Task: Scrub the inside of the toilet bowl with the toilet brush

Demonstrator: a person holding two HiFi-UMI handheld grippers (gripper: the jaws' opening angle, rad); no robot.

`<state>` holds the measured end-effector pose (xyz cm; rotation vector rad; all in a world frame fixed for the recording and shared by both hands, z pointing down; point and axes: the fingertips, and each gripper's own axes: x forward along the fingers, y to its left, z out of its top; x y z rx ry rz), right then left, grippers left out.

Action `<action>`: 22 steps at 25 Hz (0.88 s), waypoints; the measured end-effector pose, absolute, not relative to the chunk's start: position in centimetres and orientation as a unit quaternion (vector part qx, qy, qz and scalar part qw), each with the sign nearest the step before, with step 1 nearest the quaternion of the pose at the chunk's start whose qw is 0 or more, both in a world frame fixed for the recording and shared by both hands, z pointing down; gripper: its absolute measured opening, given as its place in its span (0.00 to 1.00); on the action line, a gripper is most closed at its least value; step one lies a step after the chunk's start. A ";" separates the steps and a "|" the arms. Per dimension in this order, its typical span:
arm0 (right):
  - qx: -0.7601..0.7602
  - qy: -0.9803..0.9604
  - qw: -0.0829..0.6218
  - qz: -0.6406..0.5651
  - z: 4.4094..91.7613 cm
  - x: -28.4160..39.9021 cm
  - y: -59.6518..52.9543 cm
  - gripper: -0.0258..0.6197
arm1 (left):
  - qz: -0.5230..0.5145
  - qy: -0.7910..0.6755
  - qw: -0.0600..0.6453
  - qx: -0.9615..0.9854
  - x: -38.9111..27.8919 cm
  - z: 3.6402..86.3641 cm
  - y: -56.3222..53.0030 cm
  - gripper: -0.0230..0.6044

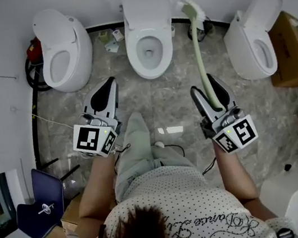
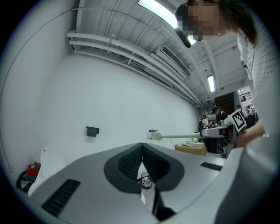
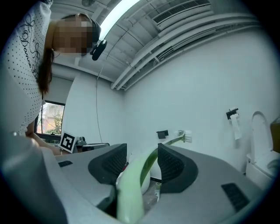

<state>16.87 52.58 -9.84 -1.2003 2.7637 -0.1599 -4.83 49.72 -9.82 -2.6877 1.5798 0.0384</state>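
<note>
Brush [image 1: 197, 50] handle sits pinched in the right gripper's [image 1: 205, 86] jaws, bristle head raised just right of the middle toilet bowl [image 1: 137, 55], outside it. The left gripper's [image 1: 106, 89] jaws are pressed together, empty; the handle's lower end is hidden

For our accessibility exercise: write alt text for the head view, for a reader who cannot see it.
The right gripper holds a pale green toilet brush by its handle, bristle head beside the middle toilet of three, not in a bowl. The left gripper is shut, empty.
</note>
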 end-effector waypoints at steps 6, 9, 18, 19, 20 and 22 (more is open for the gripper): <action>-0.406 0.911 0.061 -0.051 -9.8 15.6 49.3 0.37 | 0.017 0.498 0.007 -0.867 -6.0 -9.3 45.4 0.04; -0.409 0.909 0.056 -0.057 -9.5 14.2 46.2 0.37 | 0.022 0.492 0.002 -0.871 -7.1 -9.0 41.8 0.04; -0.430 0.900 0.042 -0.057 -8.8 8.9 35.4 0.37 | 0.020 0.456 -0.007 -0.890 -10.9 -8.2 30.1 0.04; -0.434 0.898 0.042 -0.056 -8.9 8.3 34.4 0.37 | 0.019 0.451 -0.009 -0.892 -11.3 -8.3 28.9 0.04; -0.436 0.897 0.043 -0.056 -9.1 7.7 33.5 0.37 | 0.019 0.446 -0.010 -0.895 -11.6 -8.4 27.8 0.04; -0.441 0.894 0.044 -0.058 -9.3 6.6 31.9 0.37 | 0.017 0.434 -0.010 -0.901 -12.1 -8.4 26.1 0.04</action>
